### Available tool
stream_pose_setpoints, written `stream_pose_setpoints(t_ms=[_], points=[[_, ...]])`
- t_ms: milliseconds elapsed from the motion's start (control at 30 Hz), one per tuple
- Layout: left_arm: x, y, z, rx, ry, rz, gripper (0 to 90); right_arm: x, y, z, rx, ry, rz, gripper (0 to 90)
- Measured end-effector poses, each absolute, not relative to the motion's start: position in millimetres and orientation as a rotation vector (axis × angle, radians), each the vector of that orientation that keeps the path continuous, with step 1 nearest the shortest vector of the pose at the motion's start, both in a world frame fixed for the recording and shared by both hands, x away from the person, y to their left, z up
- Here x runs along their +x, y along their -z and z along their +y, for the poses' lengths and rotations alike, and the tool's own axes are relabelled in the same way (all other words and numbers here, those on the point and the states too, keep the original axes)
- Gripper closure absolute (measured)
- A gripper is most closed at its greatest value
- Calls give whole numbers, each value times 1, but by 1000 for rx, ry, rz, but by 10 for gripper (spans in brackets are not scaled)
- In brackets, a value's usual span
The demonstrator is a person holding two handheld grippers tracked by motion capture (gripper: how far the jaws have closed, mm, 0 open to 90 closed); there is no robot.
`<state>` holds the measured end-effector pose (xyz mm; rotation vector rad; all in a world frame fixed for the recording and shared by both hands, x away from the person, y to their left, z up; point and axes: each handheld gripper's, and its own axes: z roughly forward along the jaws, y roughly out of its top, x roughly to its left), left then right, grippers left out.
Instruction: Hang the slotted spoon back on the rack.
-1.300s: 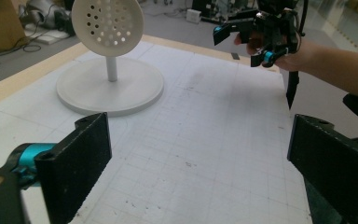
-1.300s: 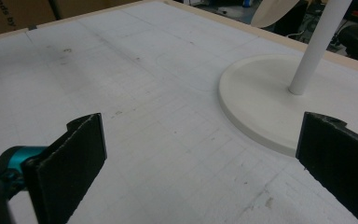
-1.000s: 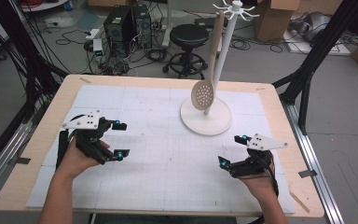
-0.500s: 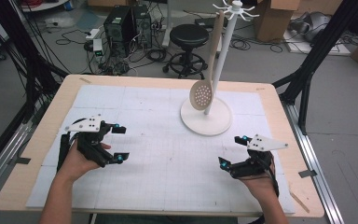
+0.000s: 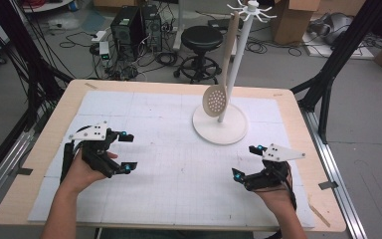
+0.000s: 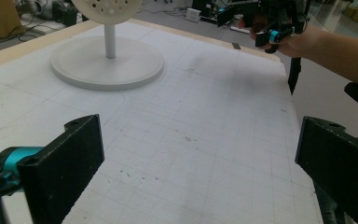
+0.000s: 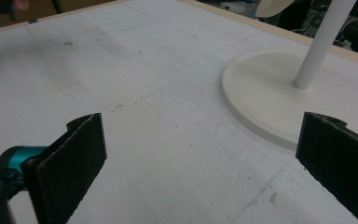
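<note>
You're holding the left gripper (image 5: 124,151) low over the left part of the white grid mat (image 5: 179,169), w/ jaws spread wide and nothing between them. It's angled toward the stand, probably so you've got a clear line to the slotted spoon (image 5: 216,102) w/o crossing the other arm.

The spoon is hanging from a hook at the top of the white rack (image 5: 238,74), handle up, perforated bowl down just above the round base (image 5: 220,124) (I can't tell if bowl and pole are touching). Hanging like that, it's leaving the handle free to be pinched from the side; the heavy base is likely keeping the rack from tipping when you're lifting the spoon off.

You're keeping the right gripper (image 5: 246,162) near the table's (image 5: 298,114) right edge, jaws also fully released, empty, well apart from the base.

Views: the high view is giving you the whole layout, hooks, handle, both hands. The left gripper view is showing the bowl's holes (image 6: 106,5) and base (image 6: 107,63) close up, plus your right hand (image 6: 289,39) farther off across the mat. The right gripper view is showing the pole foot (image 7: 307,74) meeting the base, and the mat's scuffs, i.e. surface detail the overhead cam isn't resolving.
</note>
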<state>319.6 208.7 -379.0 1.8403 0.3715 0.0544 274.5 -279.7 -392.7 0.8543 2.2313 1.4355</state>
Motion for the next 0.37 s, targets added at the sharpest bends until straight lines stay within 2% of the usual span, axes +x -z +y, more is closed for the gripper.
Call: stream_pose_setpoints(t_ms=[367], points=[[321, 381, 207, 1852, -63, 380, 16, 274, 394, -282, 857, -1426, 2233, 3]])
